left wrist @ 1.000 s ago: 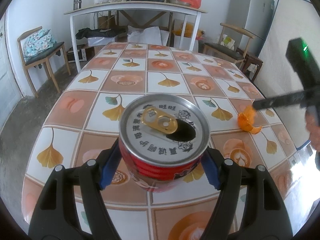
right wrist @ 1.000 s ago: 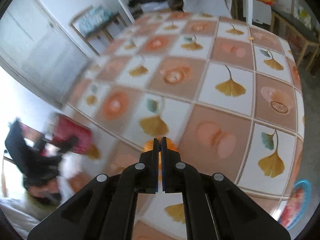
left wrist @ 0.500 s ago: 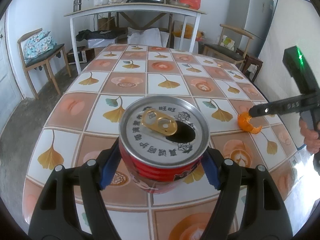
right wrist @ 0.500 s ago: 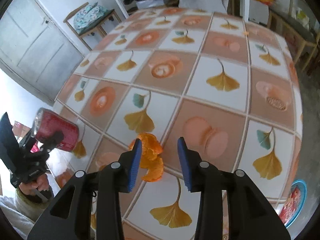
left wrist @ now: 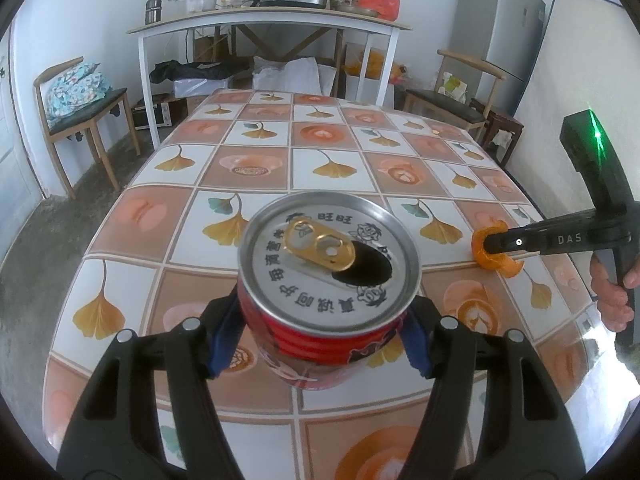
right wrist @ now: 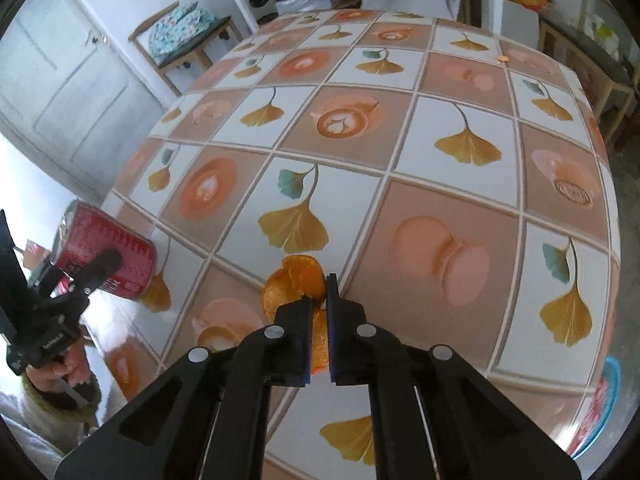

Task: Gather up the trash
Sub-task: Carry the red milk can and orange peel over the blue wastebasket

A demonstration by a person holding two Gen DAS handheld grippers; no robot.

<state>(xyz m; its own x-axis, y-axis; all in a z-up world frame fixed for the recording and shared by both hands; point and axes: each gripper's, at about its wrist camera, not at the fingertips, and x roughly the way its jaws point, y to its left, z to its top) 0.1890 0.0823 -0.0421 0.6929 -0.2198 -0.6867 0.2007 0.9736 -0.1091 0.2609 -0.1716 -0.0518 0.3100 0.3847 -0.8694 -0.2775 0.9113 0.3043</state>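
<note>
My left gripper (left wrist: 320, 344) is shut on a red drink can (left wrist: 328, 272) with an open silver top, held upright above the near end of the tiled table (left wrist: 256, 168). The can also shows in the right wrist view (right wrist: 104, 254), with the left gripper (right wrist: 86, 280) around it. My right gripper (right wrist: 319, 300) is shut on an orange peel (right wrist: 294, 280) that lies on the table. In the left wrist view the right gripper (left wrist: 486, 242) sits at the peel (left wrist: 496, 262) near the table's right edge.
A small orange scrap (right wrist: 502, 58) lies at the table's far side. A blue-rimmed plate (right wrist: 600, 404) shows at the lower right edge. Wooden chairs (left wrist: 80, 120) stand at both sides, a white side table (left wrist: 264, 28) with pots and a fridge (left wrist: 496, 28) behind.
My right gripper opened, came down over the orange peel and closed on it. My left gripper kept holding the can almost still.
</note>
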